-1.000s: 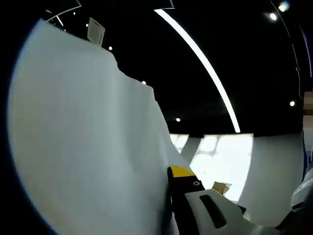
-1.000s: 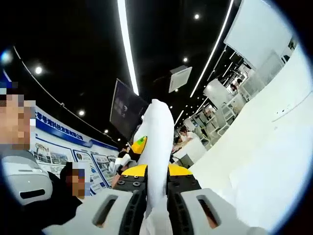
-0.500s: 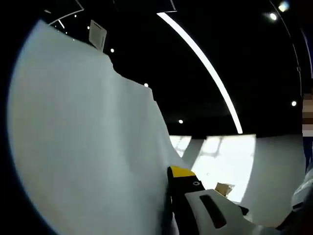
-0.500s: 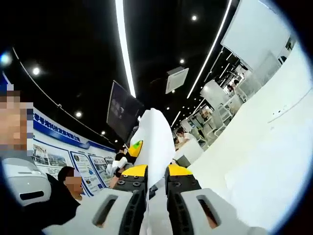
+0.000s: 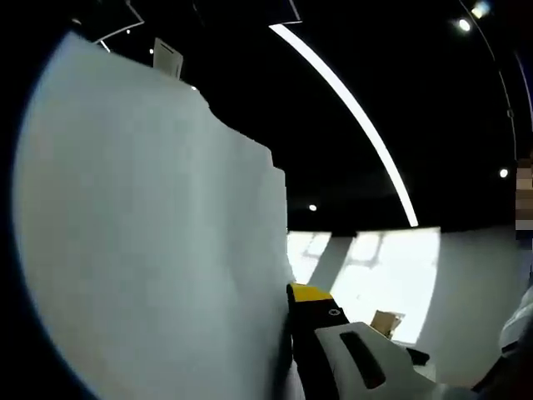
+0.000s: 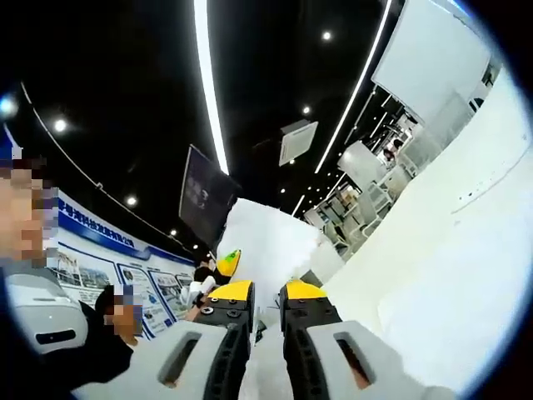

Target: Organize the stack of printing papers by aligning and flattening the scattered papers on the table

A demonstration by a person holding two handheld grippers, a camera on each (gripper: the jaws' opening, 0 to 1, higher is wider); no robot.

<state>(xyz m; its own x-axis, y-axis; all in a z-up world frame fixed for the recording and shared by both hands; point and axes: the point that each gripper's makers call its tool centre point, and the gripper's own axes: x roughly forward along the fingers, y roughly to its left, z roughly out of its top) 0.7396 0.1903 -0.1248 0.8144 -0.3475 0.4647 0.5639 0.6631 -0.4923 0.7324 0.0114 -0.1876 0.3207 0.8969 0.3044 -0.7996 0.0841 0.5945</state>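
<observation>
Because the sheets need squaring, both grippers lift the papers [image 5: 150, 242] edge-up off the tabletop [image 6: 450, 275]. The right gripper [image 6: 265, 293] pinches their lower edge between narrow jaws; whether the left gripper [image 5: 287, 333] clamps them, I cannot tell.

This looks like an exhibition hall: a high black ceiling with long light strips [image 6: 206, 87] and spotlights, a dark hanging screen [image 6: 202, 193] at eleven o'clock, blue display boards [image 6: 125, 258] along the wall at nine, and white partitions [image 6: 429, 54].
</observation>
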